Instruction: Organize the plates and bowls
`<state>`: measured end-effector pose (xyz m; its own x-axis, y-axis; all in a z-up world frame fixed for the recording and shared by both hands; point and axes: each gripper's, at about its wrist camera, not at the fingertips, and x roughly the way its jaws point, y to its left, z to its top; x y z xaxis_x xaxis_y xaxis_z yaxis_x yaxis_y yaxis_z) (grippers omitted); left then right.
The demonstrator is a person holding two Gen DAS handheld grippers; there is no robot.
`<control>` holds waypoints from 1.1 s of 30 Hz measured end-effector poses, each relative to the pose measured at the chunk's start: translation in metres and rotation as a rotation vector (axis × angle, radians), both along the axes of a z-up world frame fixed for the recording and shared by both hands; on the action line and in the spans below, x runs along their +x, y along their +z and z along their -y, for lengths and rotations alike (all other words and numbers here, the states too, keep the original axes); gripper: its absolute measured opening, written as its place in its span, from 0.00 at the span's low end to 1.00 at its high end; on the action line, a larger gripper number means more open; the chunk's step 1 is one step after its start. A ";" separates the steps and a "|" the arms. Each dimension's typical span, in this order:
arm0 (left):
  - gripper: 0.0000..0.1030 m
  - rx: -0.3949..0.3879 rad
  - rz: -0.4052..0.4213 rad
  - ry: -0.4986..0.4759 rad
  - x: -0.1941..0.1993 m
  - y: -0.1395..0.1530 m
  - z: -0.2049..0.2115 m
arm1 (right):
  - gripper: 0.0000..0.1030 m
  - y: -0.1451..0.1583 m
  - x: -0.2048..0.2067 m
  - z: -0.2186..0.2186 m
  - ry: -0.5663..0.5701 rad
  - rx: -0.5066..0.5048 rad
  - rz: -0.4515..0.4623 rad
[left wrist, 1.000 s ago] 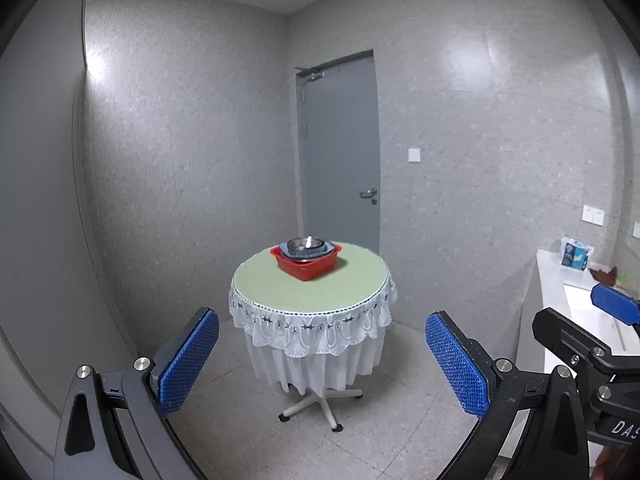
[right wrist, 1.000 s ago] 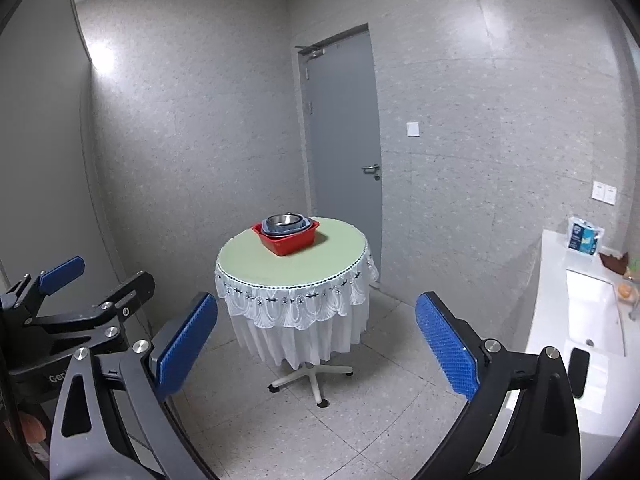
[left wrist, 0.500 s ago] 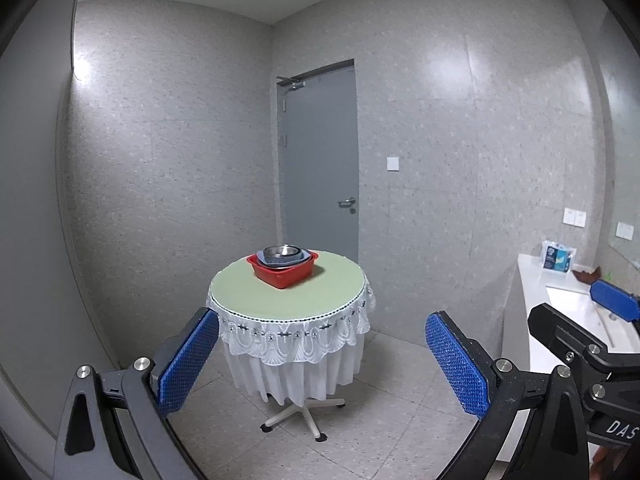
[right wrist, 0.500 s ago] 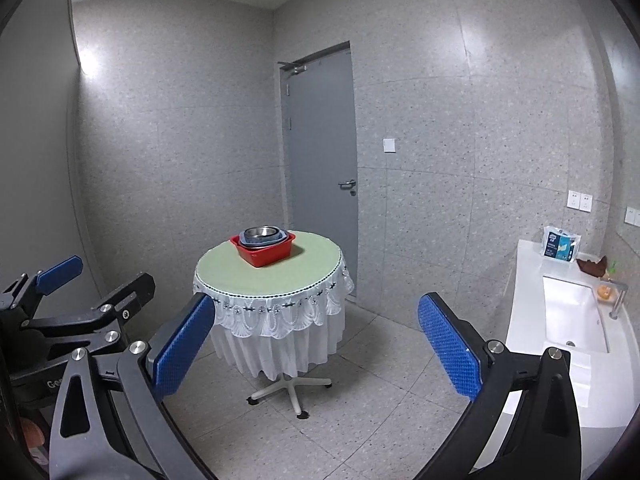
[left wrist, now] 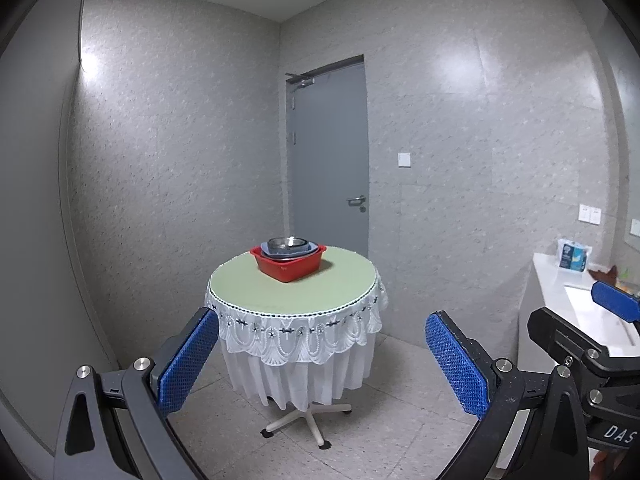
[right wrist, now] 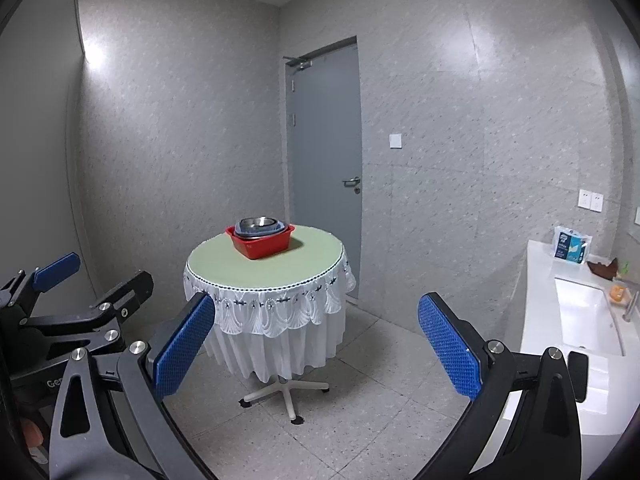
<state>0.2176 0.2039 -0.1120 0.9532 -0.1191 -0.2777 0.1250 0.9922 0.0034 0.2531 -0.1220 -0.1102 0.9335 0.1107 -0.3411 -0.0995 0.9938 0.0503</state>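
Both grippers, left gripper and right gripper, gape empty, well short of the round table; approach its red basin of stacked bowls level and slowly.

Small rm w/ grey speckled walls & pale tiled floor. Grey door in far corner, shut. Round table w/ green top, white lace skirt. White counter w/ sink on right.
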 end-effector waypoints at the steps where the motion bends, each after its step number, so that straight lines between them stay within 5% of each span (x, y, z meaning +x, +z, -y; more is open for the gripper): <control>1: 0.99 0.001 0.004 0.005 0.008 -0.005 0.001 | 1.00 -0.003 0.004 -0.001 0.003 0.001 0.001; 17: 0.99 0.014 0.004 0.040 0.094 -0.055 0.004 | 1.00 -0.034 0.052 -0.015 0.041 0.013 -0.014; 33: 0.99 0.012 0.007 0.053 0.106 -0.066 0.008 | 1.00 -0.035 0.063 -0.026 0.045 0.009 -0.038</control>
